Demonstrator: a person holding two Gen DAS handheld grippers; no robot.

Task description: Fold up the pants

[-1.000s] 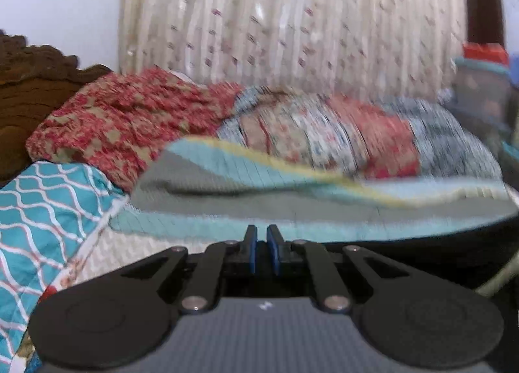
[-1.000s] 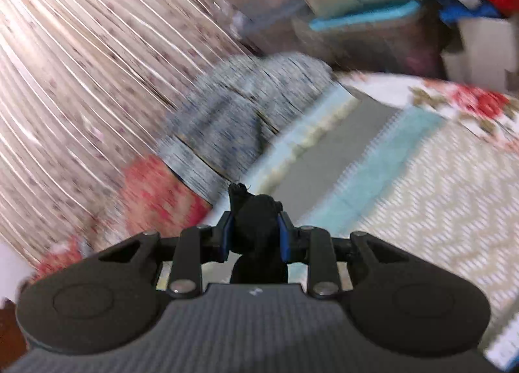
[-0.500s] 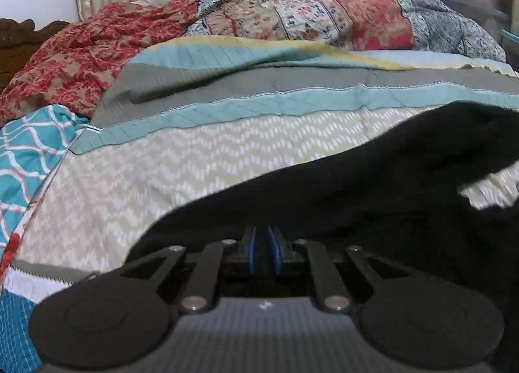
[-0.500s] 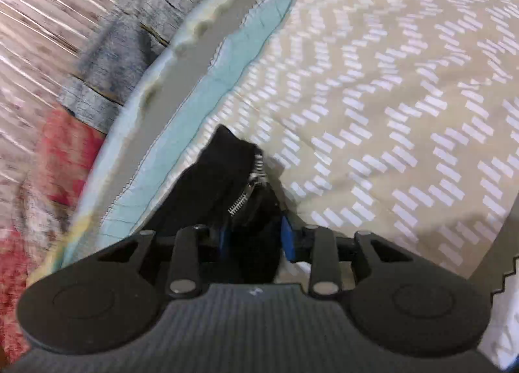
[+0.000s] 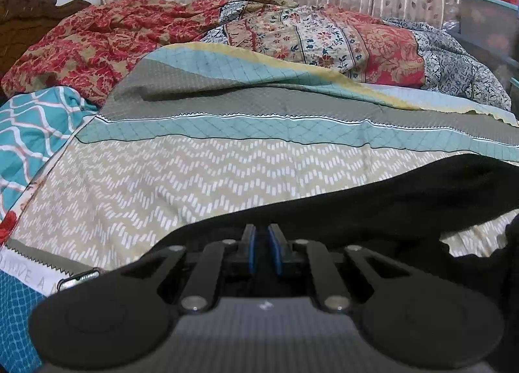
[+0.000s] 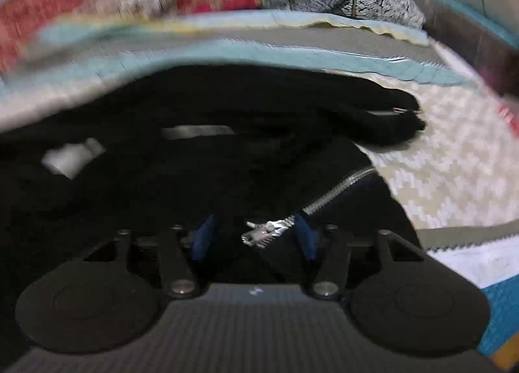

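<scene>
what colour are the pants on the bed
Black pants, with a silver zipper; the left wrist view shows them best.

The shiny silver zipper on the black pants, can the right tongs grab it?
Probably yes. The silver zipper on the black pants lies right between the open right tongs, nothing covering it.

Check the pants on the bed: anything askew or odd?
The pants lie bunched, not flat, and the zipper gapes open at the right gripper, whose jaws stand apart. The left gripper is nearly shut on an edge. Right view is blurred.
</scene>
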